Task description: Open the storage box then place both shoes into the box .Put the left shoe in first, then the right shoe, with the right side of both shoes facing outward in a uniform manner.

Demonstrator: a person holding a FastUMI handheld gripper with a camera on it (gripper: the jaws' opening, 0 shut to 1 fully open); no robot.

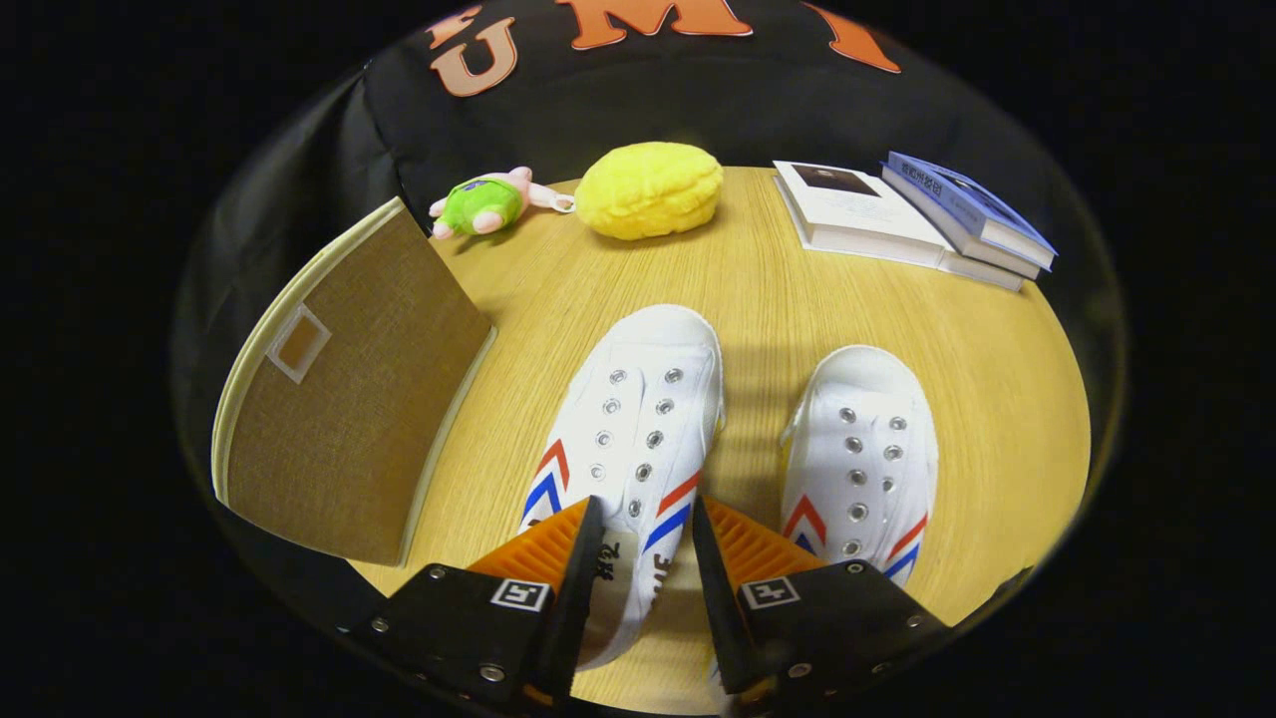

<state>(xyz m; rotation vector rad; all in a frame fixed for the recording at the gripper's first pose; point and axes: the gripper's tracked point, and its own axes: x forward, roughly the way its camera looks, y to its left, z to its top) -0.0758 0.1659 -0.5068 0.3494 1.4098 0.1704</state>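
Two white canvas shoes with red and blue chevrons lie on the wooden table, toes pointing away from me. My gripper [646, 524] is down over the rear of the left shoe [638, 419]. Its orange left finger [543, 548] sits over the shoe's opening and its right finger [743, 548] stands outside the shoe's right wall, so the two are narrowed onto that wall. The right shoe [862, 449] lies just right of the right finger, apart from it. The brown fabric storage box [349, 399] with cream trim stands left of the shoes; I cannot tell how its lid stands.
At the back of the table lie a yellow plush [650, 189] and a small green and pink plush toy [486, 204]. Two books [902, 214] are stacked at the back right. Bare tabletop [758, 289] lies between the shoes and these things.
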